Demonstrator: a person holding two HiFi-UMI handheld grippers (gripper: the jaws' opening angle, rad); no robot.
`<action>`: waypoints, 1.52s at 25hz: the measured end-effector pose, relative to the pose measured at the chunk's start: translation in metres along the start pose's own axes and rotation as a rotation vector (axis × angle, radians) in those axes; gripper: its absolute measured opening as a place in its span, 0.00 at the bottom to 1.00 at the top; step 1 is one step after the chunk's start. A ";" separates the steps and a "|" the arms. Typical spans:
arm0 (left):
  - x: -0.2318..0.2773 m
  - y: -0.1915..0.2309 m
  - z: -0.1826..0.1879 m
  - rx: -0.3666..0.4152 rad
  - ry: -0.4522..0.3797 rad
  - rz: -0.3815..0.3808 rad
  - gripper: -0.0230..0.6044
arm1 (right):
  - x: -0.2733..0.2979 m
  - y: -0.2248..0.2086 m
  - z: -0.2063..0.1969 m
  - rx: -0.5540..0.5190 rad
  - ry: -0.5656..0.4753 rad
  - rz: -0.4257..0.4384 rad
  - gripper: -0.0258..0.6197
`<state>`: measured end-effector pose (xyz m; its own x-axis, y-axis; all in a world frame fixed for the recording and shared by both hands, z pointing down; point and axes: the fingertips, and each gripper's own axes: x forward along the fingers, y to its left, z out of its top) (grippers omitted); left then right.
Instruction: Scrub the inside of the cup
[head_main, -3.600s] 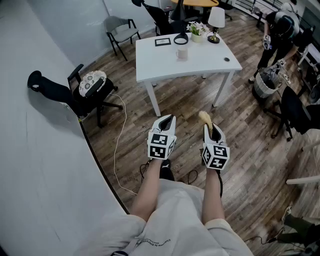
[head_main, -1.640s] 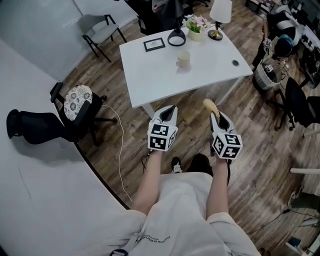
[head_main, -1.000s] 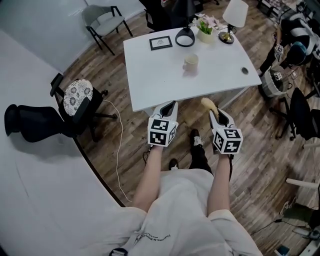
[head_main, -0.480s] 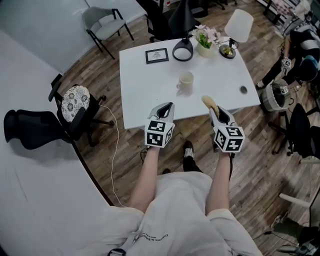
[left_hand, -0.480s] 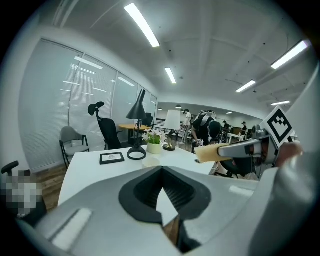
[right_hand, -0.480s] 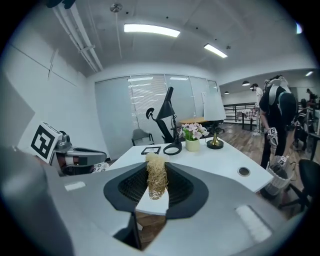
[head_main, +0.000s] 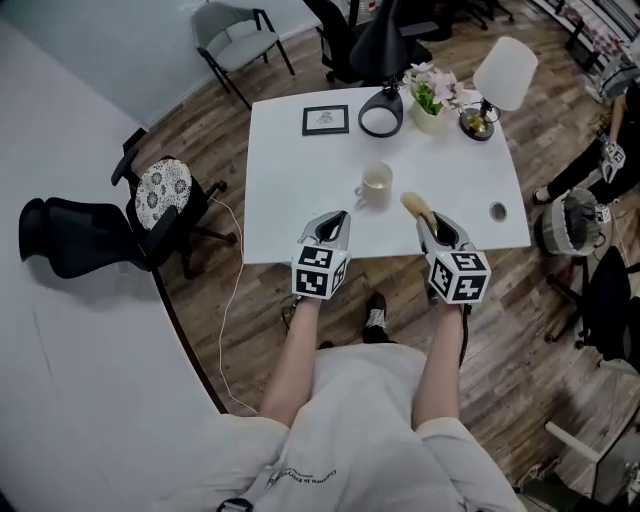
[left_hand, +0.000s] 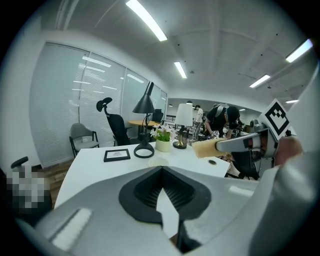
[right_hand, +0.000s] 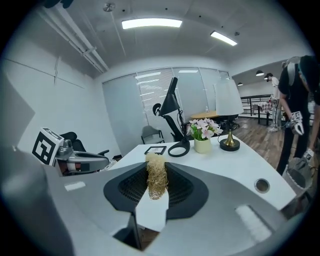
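Cup (head_main: 377, 184): cream, upright, open mouth up, handle toward the left; it stands on the white bench (head_main: 290, 190), in the front half, apart from everything else there.

Scrubber (head_main: 413, 204): pale, fibrous and elongated, clamped between the jaws of the right gripper (head_main: 431, 224) with its free end sticking out forward. In the head view the free end is just right of the cup; whether the two touch cannot be told.

Left gripper (head_main: 332, 223): jaws closed together with nothing between them, held over the bench's front edge, left of and nearer than the cup.

Further items on the bench, all at the far side:
- black picture frame (head_main: 325, 119), lying flat;
- black desk lamp with a ring-shaped base (head_main: 380, 117);
- flowers in a pale pot (head_main: 431, 96);
- table lamp with a white shade (head_main: 505, 72) on a brass foot.

A small round dark fitting (head_main: 498, 211) sits in the bench top near the right front corner.

Surroundings, on the wooden floor (head_main: 500, 330):
- black office chair (head_main: 70, 235) and a chair with a patterned cushion (head_main: 160, 185), left of the bench;
- grey chair (head_main: 236, 34), beyond.
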<state>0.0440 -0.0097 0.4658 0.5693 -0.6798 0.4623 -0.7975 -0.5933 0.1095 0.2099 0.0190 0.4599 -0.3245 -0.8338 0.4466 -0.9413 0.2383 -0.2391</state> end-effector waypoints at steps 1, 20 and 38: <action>0.005 0.000 -0.002 -0.008 0.004 0.011 0.04 | 0.004 -0.004 0.000 0.000 0.005 0.011 0.22; 0.071 0.000 -0.032 0.191 0.092 -0.119 0.07 | 0.041 -0.032 -0.055 -0.319 0.278 0.177 0.22; 0.153 0.019 -0.060 0.305 0.146 -0.385 0.30 | 0.115 -0.077 -0.042 -0.438 0.537 0.171 0.22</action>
<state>0.1044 -0.0991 0.5912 0.7594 -0.3328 0.5590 -0.4281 -0.9026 0.0443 0.2416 -0.0739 0.5659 -0.3662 -0.4334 0.8235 -0.7874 0.6159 -0.0260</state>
